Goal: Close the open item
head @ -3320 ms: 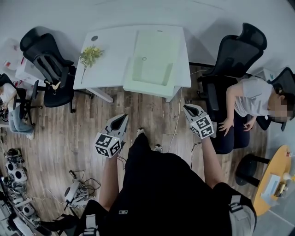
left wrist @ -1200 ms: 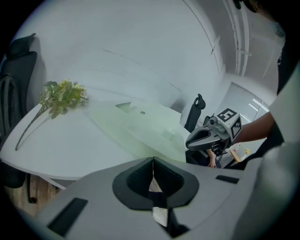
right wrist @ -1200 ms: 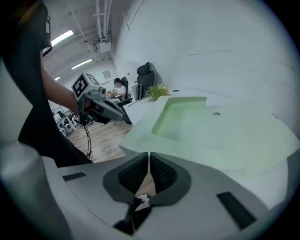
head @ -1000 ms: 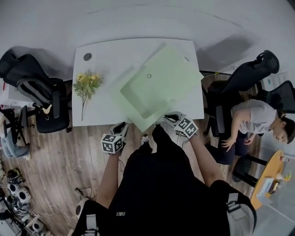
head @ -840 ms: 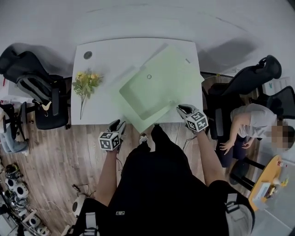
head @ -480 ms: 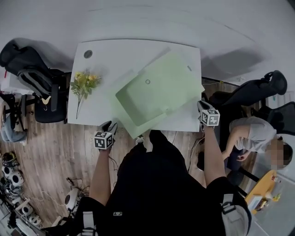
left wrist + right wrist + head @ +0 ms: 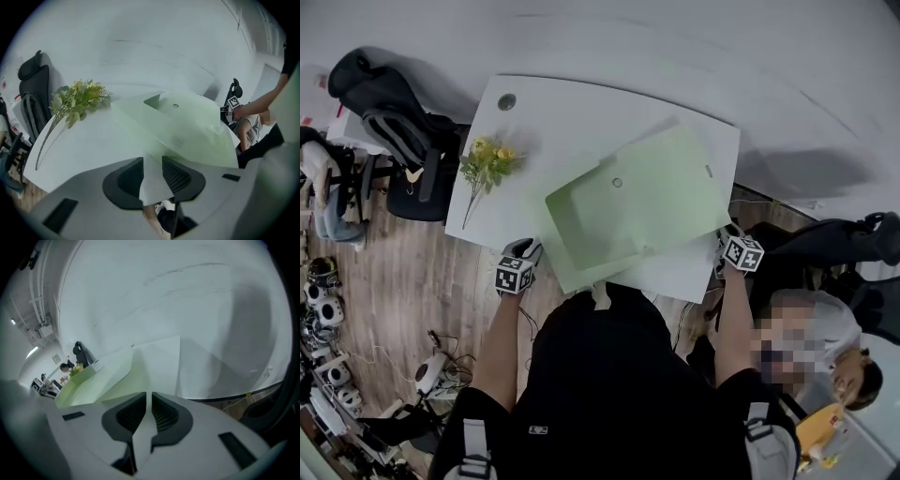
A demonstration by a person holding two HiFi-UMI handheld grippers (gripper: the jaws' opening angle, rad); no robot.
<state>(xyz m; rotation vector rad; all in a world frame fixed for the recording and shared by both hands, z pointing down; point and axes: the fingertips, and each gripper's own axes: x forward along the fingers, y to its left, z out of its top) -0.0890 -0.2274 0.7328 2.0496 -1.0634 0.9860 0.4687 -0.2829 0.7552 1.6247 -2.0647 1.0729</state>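
Observation:
A large pale green folder-like case (image 7: pixel 628 211) lies open and askew on the white table (image 7: pixel 553 122), its near corner hanging over the front edge. It also fills the middle of the left gripper view (image 7: pixel 187 126). My left gripper (image 7: pixel 525 247) is at the table's front edge, just left of that corner. Its jaws have just opened wide and eased in slightly; only the table edge shows between them (image 7: pixel 152 164). My right gripper (image 7: pixel 725 238) is at the table's right edge beside the case's far flap (image 7: pixel 103 380). Its jaws stand nearly together, nothing in the thin slit (image 7: pixel 149 397).
A sprig of yellow flowers (image 7: pixel 487 161) lies on the table's left part. Black office chairs stand at the left (image 7: pixel 394 122) and right (image 7: pixel 853 244). A seated person (image 7: pixel 825 347) is close behind my right arm. Cables and devices litter the floor at the left (image 7: pixel 328 328).
The case has gone from square to askew. My right gripper has swung from the front edge out to the table's right side. My left gripper has stayed near the front edge, its jaws opened.

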